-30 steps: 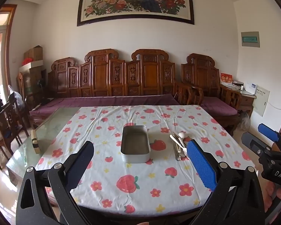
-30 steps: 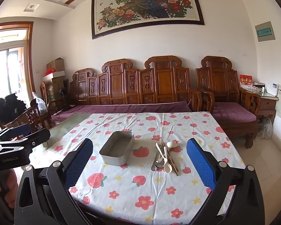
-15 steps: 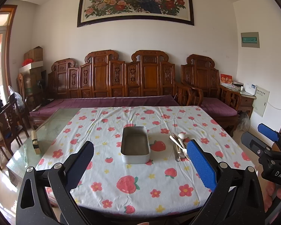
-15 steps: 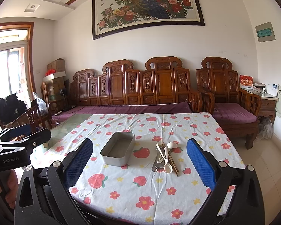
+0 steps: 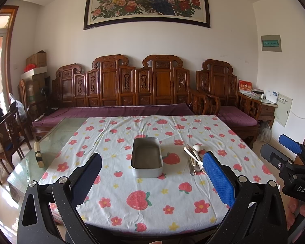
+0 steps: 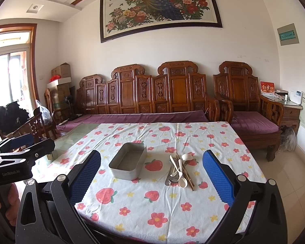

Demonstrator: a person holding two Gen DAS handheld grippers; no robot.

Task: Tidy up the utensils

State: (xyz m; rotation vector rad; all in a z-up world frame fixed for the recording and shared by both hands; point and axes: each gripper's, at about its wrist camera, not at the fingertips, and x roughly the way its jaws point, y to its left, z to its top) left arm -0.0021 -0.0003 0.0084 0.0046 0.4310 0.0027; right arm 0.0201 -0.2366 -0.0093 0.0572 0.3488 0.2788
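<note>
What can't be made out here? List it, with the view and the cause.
- Utensil pile, right wrist view: pieces overlap and are small, so the count is unclear.
- Utensil pile, left wrist view: the near end is hidden behind the left gripper's blue finger.
- Tin, both views: the near wall hides part of the floor.

A carved wooden bench (purple cushions) lines the white wall beneath a framed peacock painting.
</note>
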